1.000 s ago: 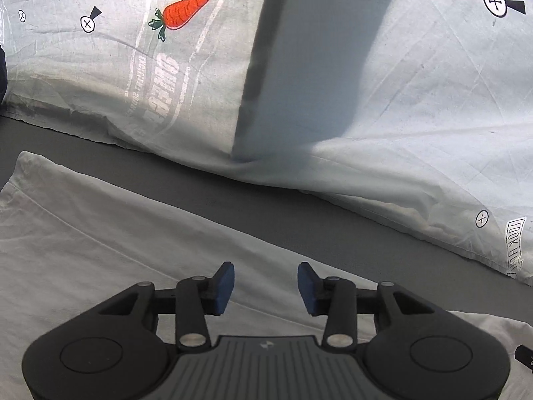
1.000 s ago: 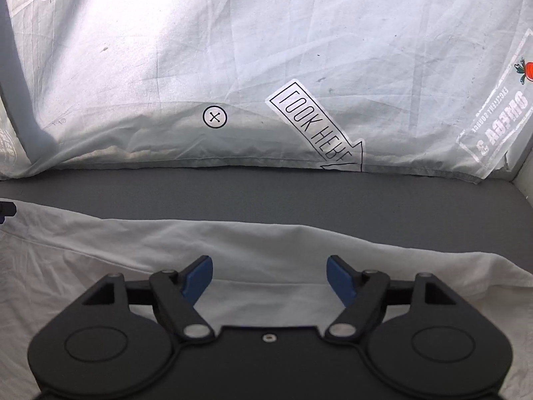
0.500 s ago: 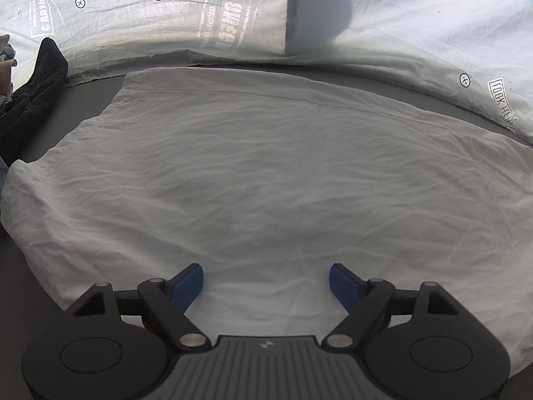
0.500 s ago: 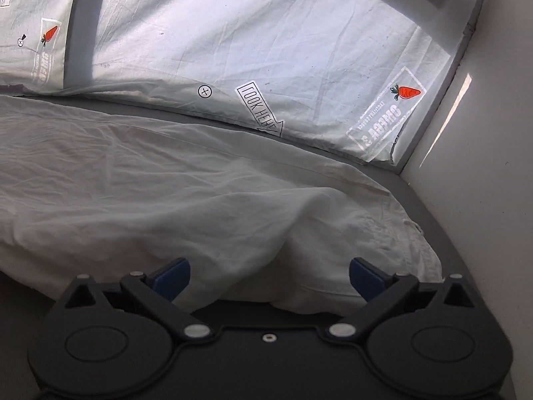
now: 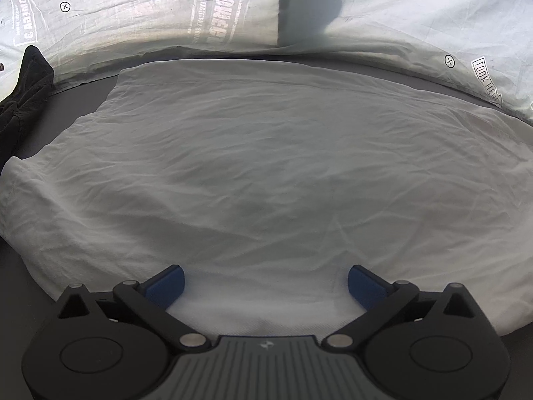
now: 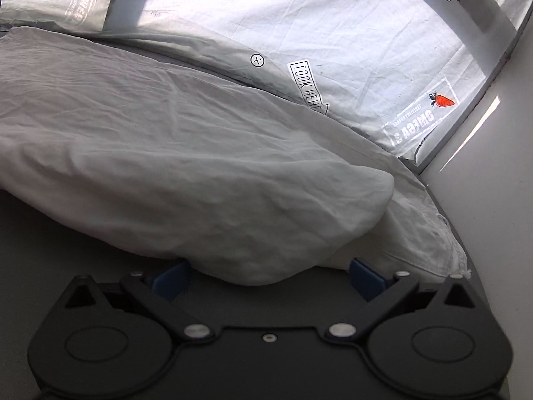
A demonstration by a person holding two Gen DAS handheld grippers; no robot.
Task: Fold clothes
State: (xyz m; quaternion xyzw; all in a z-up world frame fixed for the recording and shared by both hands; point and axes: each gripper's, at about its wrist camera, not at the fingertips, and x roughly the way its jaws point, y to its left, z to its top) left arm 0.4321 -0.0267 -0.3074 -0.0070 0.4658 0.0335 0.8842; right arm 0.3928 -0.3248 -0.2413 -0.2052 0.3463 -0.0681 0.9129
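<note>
White cloth [image 5: 266, 166] lies spread on the grey table [image 5: 30, 140]; its near edge sits between the spread-apart fingers of the left gripper [image 5: 265, 283] and the right gripper [image 6: 269, 275], neither clamped.

a staged recording setup indoors, not clearly a home. a dark grey table [image 5: 80, 100] carries a wrinkled white cloth [image 5: 266, 166]. along the table's far edge hangs a pale backdrop sheet [image 6: 333, 33] printed with carrots [image 6: 443, 100], crossed circle marks [image 6: 257, 60] and a "look here" arrow [image 6: 308, 88]. a plain white wall [image 6: 499, 200] stands at the table's right edge. dark fabric [image 5: 23, 90] lies at the left edge.
</note>
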